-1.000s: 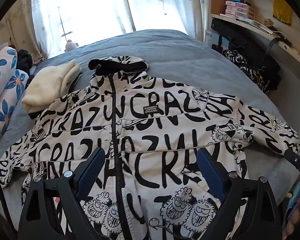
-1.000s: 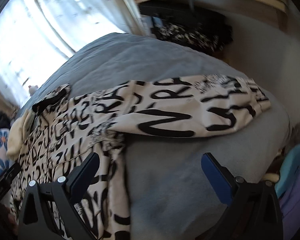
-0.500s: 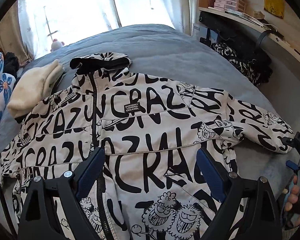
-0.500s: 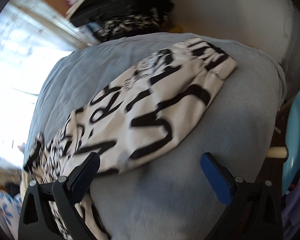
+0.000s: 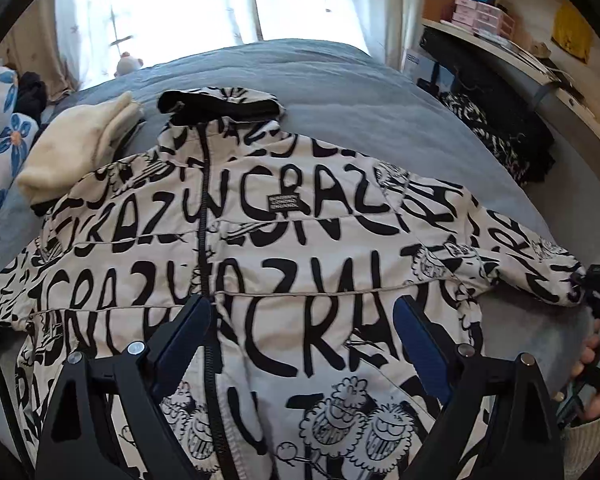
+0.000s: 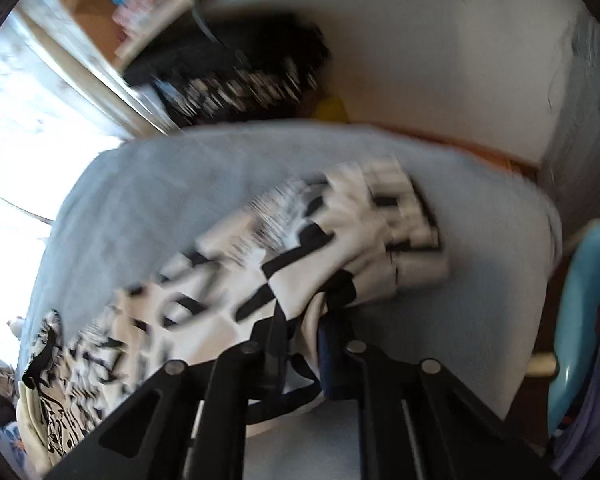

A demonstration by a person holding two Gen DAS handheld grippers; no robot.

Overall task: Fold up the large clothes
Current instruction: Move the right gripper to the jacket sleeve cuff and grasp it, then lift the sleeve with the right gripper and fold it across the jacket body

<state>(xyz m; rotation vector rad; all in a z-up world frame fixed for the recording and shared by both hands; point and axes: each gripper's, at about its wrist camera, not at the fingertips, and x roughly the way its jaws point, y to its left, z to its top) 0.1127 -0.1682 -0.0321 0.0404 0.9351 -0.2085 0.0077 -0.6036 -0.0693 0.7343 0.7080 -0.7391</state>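
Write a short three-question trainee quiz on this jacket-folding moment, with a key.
1. True or false: the left hand-held gripper is clamped on the jacket.
2. Which part of the jacket is pinched by the right hand-held gripper? A) the collar B) the sleeve near its cuff C) the hem
3. Fill in: beside the jacket's shoulder, on the blue bedcover, lies a folded ______-coloured garment.

Key: 1 false, its jaws stand open above the jacket front. 2 B; the jaws have just closed on the fabric. 3 cream.
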